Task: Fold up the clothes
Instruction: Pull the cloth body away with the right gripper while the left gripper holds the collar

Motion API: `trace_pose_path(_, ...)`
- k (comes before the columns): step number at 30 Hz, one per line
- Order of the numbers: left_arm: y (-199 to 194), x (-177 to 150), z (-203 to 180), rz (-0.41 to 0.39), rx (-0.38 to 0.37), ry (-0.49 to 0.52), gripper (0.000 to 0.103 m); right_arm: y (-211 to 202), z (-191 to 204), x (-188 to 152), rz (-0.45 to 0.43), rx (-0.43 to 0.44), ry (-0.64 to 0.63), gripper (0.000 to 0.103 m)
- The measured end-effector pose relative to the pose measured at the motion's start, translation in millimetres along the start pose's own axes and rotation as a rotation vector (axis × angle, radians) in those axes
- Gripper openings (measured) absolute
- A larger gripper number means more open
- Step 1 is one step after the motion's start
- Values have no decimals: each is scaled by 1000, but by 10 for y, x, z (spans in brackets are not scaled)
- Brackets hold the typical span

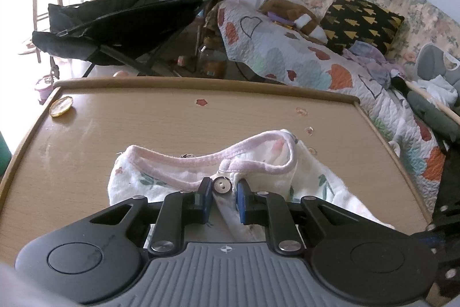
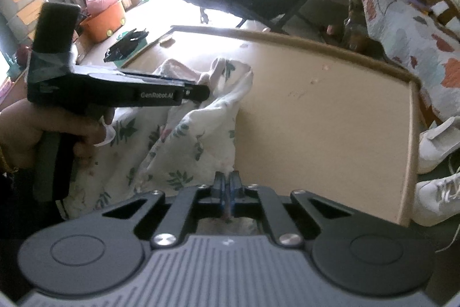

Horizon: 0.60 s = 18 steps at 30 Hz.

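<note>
A small white garment (image 1: 161,171) with a floral print and pink trim lies on the wooden table (image 1: 143,117). My left gripper (image 1: 222,186) stands partly open around a fold of it by a round snap button (image 1: 222,185), near the pink neckline. In the right wrist view the same garment (image 2: 187,134) lies on the table's left half. My right gripper (image 2: 227,180) is shut on its near edge. The left gripper (image 2: 198,92) shows there from the side, held in a hand over the garment.
A yellow round item (image 1: 61,106) lies at the table's far left corner. A dark reclining chair (image 1: 149,10) stands beyond the table. A sofa with a quilt (image 1: 316,62) and cushion is at the right. White shoes (image 2: 440,186) lie beside the table's right edge.
</note>
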<state>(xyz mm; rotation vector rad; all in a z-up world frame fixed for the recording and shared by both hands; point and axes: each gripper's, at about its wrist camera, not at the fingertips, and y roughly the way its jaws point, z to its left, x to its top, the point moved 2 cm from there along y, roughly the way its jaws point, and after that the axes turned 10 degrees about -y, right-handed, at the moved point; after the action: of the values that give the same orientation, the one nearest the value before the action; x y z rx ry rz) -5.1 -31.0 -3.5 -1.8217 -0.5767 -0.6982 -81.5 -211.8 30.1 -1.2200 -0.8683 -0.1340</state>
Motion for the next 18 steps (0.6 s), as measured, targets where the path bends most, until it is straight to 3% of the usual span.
trace_pose_path(18,63,63,-9,15,2,-64,19,-604,-508,-77,-75,-275,2,2)
